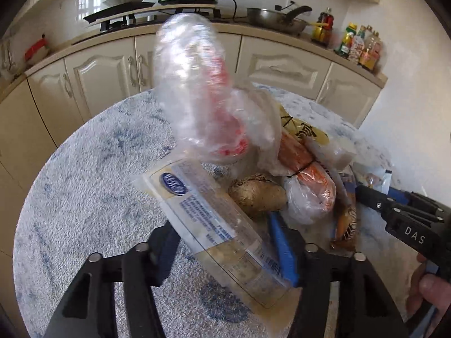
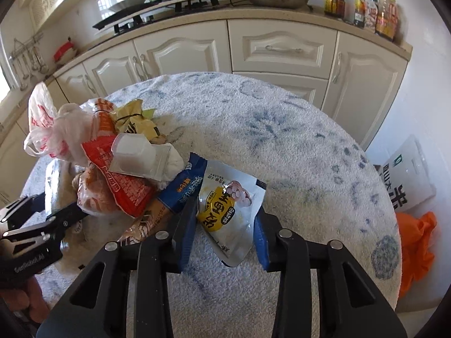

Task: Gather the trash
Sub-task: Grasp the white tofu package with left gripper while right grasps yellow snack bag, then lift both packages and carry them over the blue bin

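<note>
Trash sits heaped on our blue-flecked towel-covered round table [image 2: 282, 129], where our right gripper [image 2: 225, 219], fingers spread, straddles the white-and-yellow snack pouch [image 2: 228, 211] lying lengthwise between them, while our left gripper [image 1: 225, 245] pinches the clear labelled plastic wrapper [image 1: 214, 222].

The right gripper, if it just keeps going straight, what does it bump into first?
Probably the white and yellow snack packet. It already sits between the right gripper's open fingers, so going straight would push into it, then the blue wrapper. Depth is hard to judge.
</note>
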A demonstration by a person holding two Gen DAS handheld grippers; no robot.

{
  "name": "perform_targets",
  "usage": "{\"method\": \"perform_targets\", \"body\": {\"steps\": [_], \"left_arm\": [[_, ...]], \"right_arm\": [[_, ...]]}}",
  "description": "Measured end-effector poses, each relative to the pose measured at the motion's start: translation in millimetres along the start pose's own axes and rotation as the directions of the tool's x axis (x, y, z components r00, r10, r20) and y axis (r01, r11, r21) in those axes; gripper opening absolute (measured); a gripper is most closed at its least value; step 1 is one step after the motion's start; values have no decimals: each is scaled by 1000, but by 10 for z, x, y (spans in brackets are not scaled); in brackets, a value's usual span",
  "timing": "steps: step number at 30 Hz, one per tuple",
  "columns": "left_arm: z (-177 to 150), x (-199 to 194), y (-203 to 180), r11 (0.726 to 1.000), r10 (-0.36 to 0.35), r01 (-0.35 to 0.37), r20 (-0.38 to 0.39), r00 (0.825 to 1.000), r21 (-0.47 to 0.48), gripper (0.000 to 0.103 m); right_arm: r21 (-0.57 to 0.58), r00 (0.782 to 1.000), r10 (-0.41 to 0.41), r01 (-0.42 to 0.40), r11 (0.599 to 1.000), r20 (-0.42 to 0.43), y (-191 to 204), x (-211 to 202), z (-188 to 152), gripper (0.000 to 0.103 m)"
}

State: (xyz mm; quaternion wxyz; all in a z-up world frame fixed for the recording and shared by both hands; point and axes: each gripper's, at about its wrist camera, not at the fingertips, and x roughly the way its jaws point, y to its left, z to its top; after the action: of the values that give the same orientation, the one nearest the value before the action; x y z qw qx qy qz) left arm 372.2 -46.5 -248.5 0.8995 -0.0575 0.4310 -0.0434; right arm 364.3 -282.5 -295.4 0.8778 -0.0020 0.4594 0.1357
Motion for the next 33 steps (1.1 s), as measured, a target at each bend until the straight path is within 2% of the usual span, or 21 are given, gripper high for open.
{"method": "perform_targets", "body": {"steps": [2,5,9,12,15,16,17,18,20,26,33], "left_arm": [[-36,-23,101,999,-32,32,-10,999,8,40],[-102,-98,295,998,-52,53,-26,998,33,35],[-305,-313,424,997,-32,35,-36,999,70,34],[-343,-337,400,996,1,3,-45,999,85,40],[-417,-442,83,992,53,-49,-25,998,120,43],[-414,-427,45,991,56,-53,-14,998,123,38],[-405,-420,33,993,32,-30,-15,999,110,30],[-393,-412,3,995,11,-8,-26,1000,103,28],[-442,-417,-37,995,-37,41,-43,998,89,27],[-740,-658,-88,990,-76,81,-52,996,113,27],[-871,-1191,-266,980,-127,126,-3,992,154,27]], "right_arm": [[13,1000,14,-14,1000,0,-19,-42,-50,34],[26,1000,26,-26,999,-4,-25,-111,-132,34],[45,999,37,-36,998,-14,-24,-230,-267,34],[40,999,32,-31,999,-24,20,-310,-380,34],[34,1000,19,-18,999,-25,87,-361,-459,34],[32,1000,13,-12,999,-27,106,-372,-472,34],[30,1000,11,-11,999,-28,118,-382,-481,34],[34,999,18,-17,999,-30,130,-401,-499,34],[51,998,51,-50,997,-28,128,-462,-548,33],[90,998,65,-64,994,-12,71,-737,-785,33],[127,996,75,-79,989,39,1,-1149,-949,33]]}}
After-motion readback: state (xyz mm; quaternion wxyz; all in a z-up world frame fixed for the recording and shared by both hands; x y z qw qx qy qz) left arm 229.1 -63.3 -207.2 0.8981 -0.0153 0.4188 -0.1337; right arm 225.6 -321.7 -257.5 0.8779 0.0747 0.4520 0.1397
